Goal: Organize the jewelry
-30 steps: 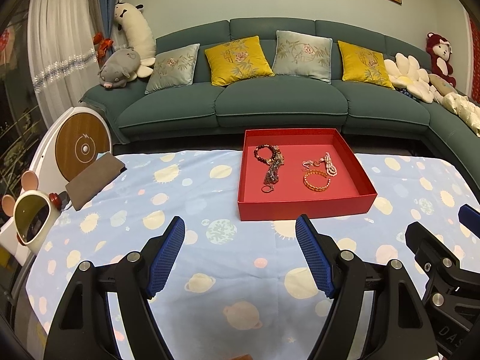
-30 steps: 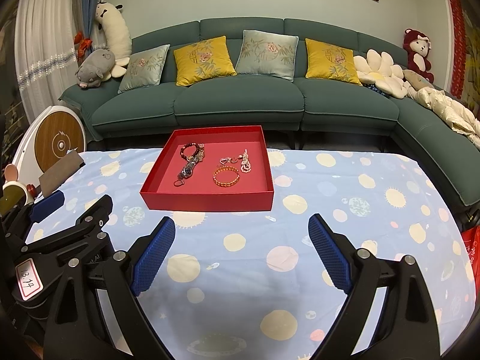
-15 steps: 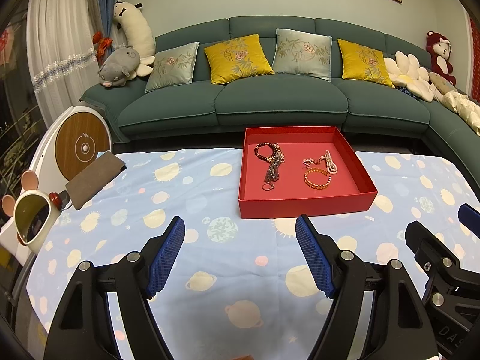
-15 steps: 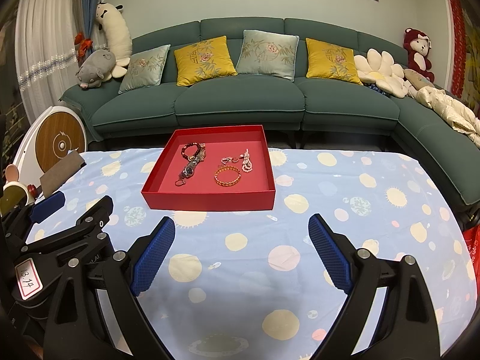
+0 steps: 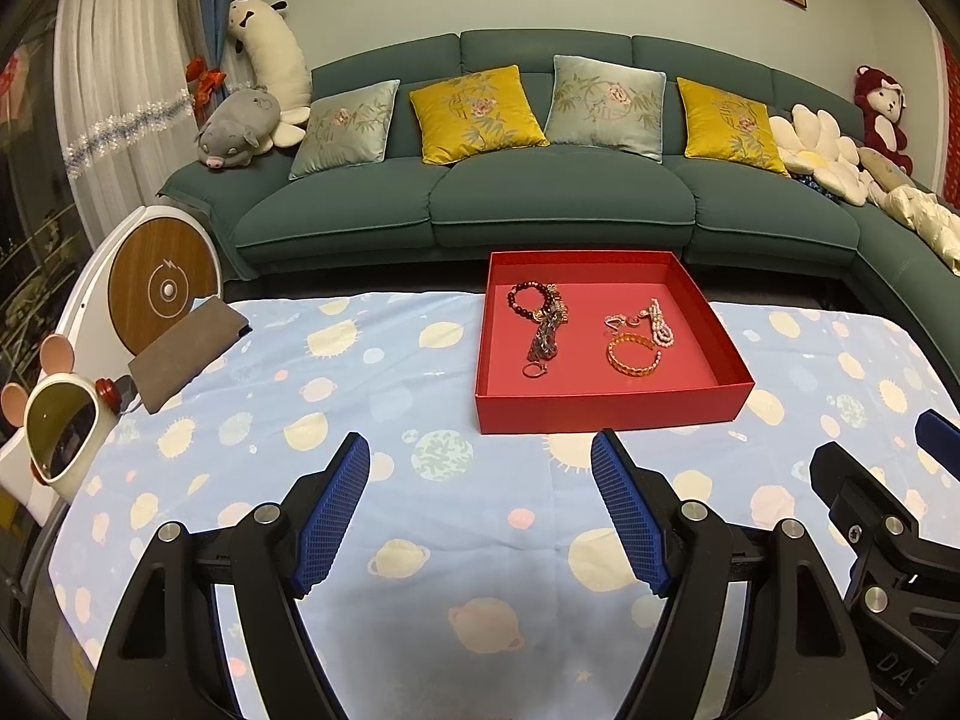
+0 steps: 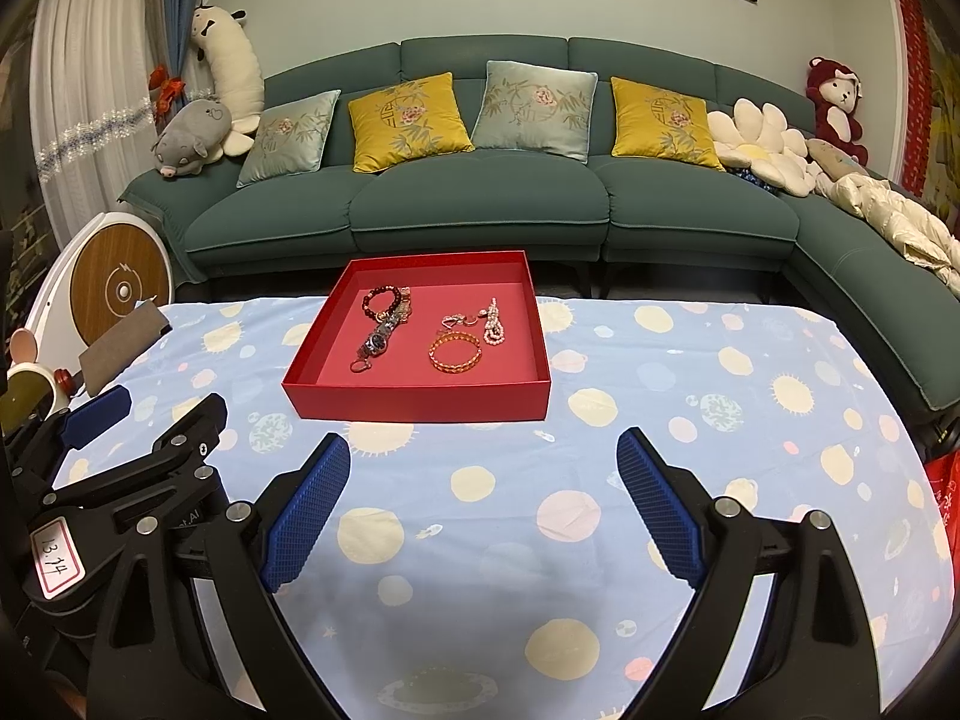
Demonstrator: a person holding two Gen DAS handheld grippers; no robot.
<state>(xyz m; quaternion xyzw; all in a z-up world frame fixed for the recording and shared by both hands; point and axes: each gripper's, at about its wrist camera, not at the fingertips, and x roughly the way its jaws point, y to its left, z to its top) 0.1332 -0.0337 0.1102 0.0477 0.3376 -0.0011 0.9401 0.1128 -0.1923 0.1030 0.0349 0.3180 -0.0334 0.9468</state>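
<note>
Left gripper (image 5: pixel 480 456) jaws wide apart, empty, hovering above the tablecloth (image 5: pixel 384 480) short of the tray; right gripper (image 6: pixel 483 450) same, spread and holding nothing, the two side by side. Pads are blue ribbed rubber on black plastic arms. Ahead of both, toward the far edge of the table, sits a shallow red tray (image 6: pixel 420 405), looks like cardboard, low straight walls, matte floor. All jewelry is inside it. Left half: dark bead bracelet (image 6: pixel 381 303) touching or overlapping a metal watch (image 6: pixel 379 341), with a small ring (image 6: pixel 359 366) at the near end of the strap. Right half: orange bangle (image 6: pixel 455 351), open stiff hoop, lying flat; just beyond it a pearl strand (image 6: pixel 494 327) and a small pinkish clasp piece (image 6: pixel 456 319), type unclear. Judgement: everything light, nothing heavy enough to resist a pinch. Bangle is rigid, best taken across the band at its rim; smooth, may skate on the tray floor. Beads and pearls are limp strands, will drape and swing, so pinch mid-strand. The watch-and-bracelet pile may snag and lift together. Cloth is soft cotton-like, planet print, lightly wrinkled. Brown pouch (image 5: pixel 186 354) lies at the left edge.
</note>
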